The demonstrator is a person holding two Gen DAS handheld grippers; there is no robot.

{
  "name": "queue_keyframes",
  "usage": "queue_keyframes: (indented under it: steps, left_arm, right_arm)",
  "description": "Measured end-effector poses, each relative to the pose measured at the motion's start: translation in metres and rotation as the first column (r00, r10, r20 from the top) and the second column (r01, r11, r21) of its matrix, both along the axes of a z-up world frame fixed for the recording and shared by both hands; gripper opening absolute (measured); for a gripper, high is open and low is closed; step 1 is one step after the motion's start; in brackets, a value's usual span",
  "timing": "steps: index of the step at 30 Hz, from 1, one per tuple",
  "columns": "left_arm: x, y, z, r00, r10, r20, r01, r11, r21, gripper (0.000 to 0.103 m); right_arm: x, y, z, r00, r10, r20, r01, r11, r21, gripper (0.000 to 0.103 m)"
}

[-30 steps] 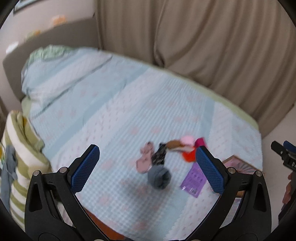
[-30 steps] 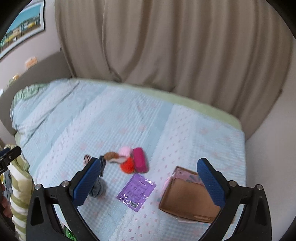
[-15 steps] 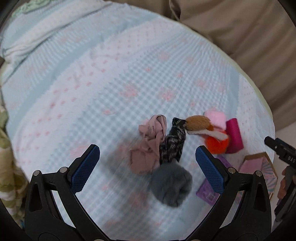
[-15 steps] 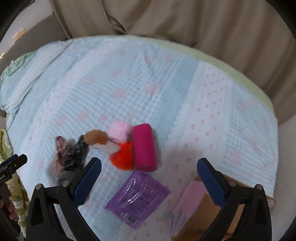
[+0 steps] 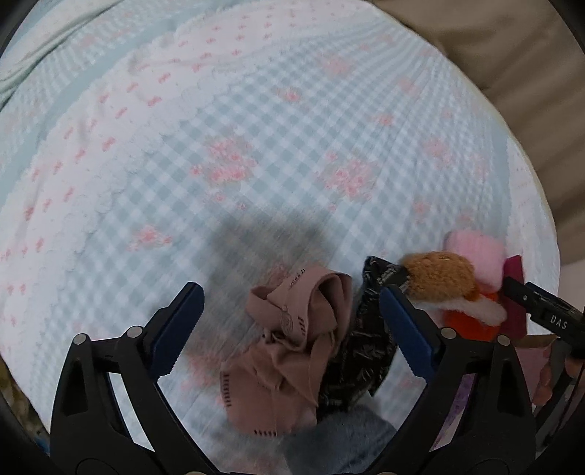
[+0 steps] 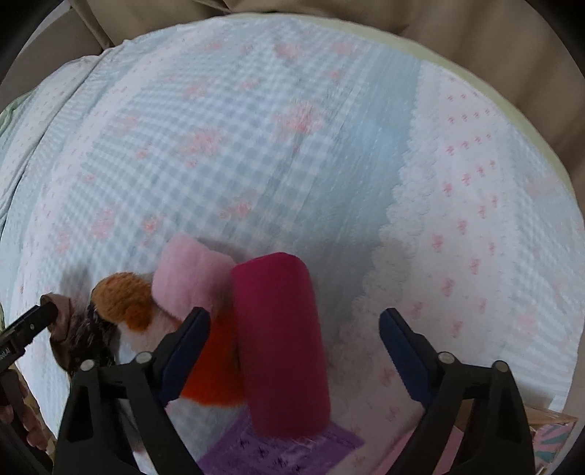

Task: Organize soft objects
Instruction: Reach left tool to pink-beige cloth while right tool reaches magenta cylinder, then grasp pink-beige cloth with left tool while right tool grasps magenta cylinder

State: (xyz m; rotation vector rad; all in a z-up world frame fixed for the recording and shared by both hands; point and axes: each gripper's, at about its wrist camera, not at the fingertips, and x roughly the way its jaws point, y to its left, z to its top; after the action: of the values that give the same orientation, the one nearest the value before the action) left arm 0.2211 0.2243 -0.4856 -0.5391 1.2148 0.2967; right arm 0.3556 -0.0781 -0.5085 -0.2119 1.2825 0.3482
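Soft things lie in a cluster on the checked bedspread (image 5: 256,120). In the left wrist view my open left gripper (image 5: 290,332) straddles a crumpled dusty-pink cloth (image 5: 289,350), with a black patterned cloth (image 5: 360,361) and a grey fuzzy ball (image 5: 351,431) beside it. A brown and orange plush (image 5: 438,277) and a pink plush (image 5: 475,252) lie to the right. In the right wrist view my open right gripper (image 6: 294,350) hovers over a magenta roll (image 6: 281,339), next to the orange plush (image 6: 124,303) and the pink plush (image 6: 190,277).
A purple packet (image 6: 285,453) lies under the magenta roll's near end. A cardboard box corner (image 6: 552,431) shows at the lower right. Beige curtains (image 6: 475,33) hang behind the bed. The other gripper's black tip (image 5: 541,310) shows at the right edge.
Both grippers have moved down and closer to the bed. The left now frames the pink cloth, the right now frames the magenta roll. Both stay open.
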Motion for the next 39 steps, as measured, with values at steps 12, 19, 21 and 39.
queue_keyframes:
  steps: [12,19,21,39]
  left_arm:
    - [0.005,-0.004,-0.04,0.991,-0.025,-0.132,0.023,1.0,-0.018,0.04]
    - [0.005,0.001,-0.029,0.994,-0.028,-0.103,0.023,0.998,-0.05,0.019]
    - [0.003,0.0,-0.024,0.995,-0.027,-0.093,0.023,0.999,-0.043,0.018]
    - [-0.023,0.005,0.127,0.995,-0.016,0.093,0.011,0.999,0.051,0.017]
  right_arm:
    - [0.016,-0.006,-0.043,0.989,-0.043,-0.144,0.045,0.999,0.009,0.04]
    - [0.008,-0.013,-0.042,0.993,-0.044,-0.109,0.044,0.999,-0.002,0.032]
    - [0.002,-0.014,-0.04,0.994,-0.048,-0.096,0.048,0.999,-0.002,0.03]
    - [-0.041,-0.017,0.107,0.996,-0.07,0.052,0.064,0.992,0.109,0.03]
